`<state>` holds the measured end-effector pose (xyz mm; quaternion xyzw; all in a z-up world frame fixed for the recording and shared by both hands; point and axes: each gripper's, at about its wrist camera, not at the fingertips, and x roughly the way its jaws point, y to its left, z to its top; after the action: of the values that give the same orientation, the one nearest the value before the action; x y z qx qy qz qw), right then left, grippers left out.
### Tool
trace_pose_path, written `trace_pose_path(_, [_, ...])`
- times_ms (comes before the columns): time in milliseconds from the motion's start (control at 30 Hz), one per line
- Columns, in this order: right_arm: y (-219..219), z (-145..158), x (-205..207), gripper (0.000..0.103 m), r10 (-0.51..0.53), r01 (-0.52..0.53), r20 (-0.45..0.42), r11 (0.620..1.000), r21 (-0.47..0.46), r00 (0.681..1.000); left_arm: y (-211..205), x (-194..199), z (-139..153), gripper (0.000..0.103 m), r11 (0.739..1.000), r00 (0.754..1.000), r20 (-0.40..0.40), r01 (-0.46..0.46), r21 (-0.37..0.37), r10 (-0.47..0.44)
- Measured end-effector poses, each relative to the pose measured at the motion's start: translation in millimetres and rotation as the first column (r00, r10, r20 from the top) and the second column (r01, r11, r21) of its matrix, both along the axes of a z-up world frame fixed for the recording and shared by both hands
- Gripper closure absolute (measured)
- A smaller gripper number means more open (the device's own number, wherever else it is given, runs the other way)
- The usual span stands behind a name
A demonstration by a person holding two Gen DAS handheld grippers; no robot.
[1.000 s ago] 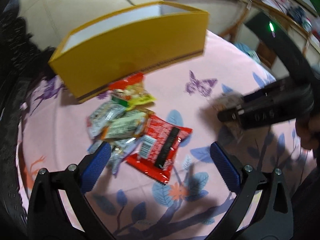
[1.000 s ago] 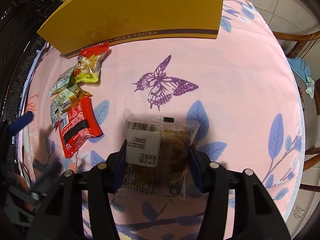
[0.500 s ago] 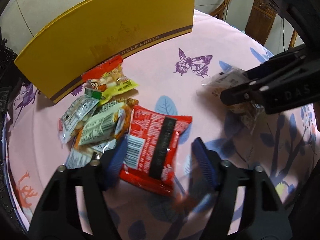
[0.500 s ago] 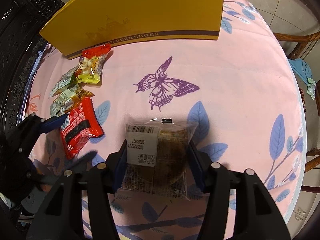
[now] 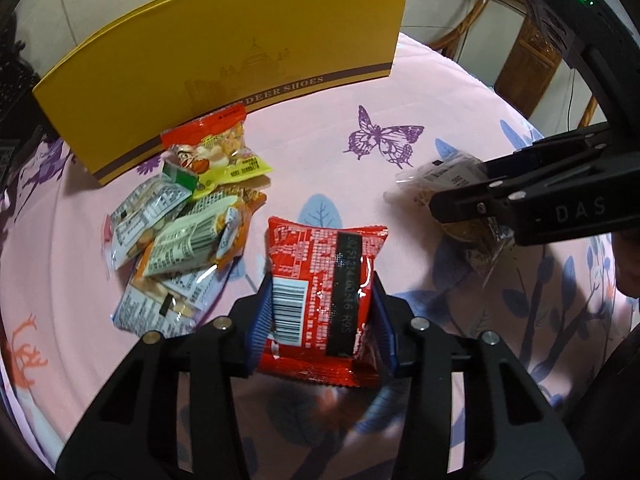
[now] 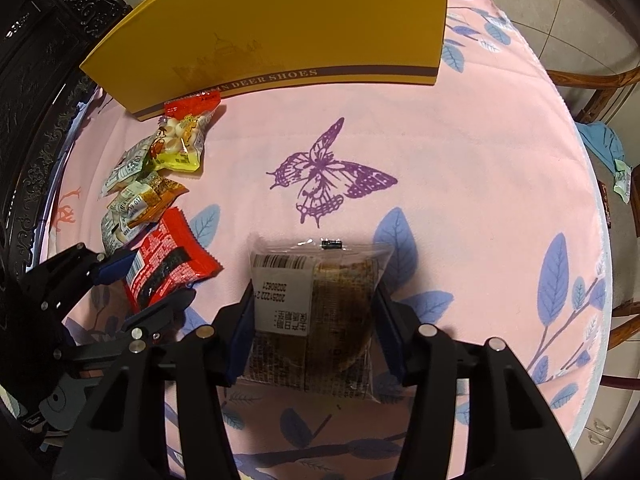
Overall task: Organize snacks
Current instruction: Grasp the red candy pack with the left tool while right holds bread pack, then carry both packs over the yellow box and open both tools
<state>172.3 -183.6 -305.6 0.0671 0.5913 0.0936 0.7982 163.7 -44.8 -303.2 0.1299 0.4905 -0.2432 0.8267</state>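
A red snack packet [image 5: 320, 264] lies on the pink tablecloth, and my left gripper [image 5: 320, 320] is closing on it, its blue pads [image 5: 258, 320] against both long sides. From the right wrist view the same red packet [image 6: 168, 264] sits between the left gripper [image 6: 152, 282] fingers. My right gripper [image 6: 316, 312] is shut on a clear-wrapped brown cake [image 6: 340, 300] with a white label, held just above the cloth. That cake [image 5: 440, 172] and the right gripper [image 5: 464, 184] show at the right of the left wrist view. A yellow shoe box [image 5: 240, 48] stands behind.
A pile of several small snack packets [image 5: 180, 232] lies left of the red packet, with a red-and-yellow bag [image 5: 216, 152] against the box. The pink tablecloth [image 6: 460, 160] carries a purple butterfly. Wooden chairs [image 6: 600, 92] stand at the right edge, dark carved furniture [image 6: 36, 80] at the left.
My left gripper came down over the red packet and its jaws narrowed from wide apart to touching the packet's sides. The right gripper stayed put with the cake.
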Motion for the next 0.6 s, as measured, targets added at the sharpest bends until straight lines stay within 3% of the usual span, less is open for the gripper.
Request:
trace_pose_path(300, [-4, 16, -4, 0.050, -0.009, 0.009, 0.038, 1.000, 0.005, 0.999, 17, -13, 31, 0.058, 0.992, 0.994, 0.021, -0.110, -0.056, 0.111])
trace_pose_path(600, [-6, 45, -15, 0.050, 0.001, -0.002, 0.111, 1.000, 0.010, 0.994, 23, -15, 74, 0.058, 0.981, 0.977, 0.100, -0.180, -0.077, 0.187])
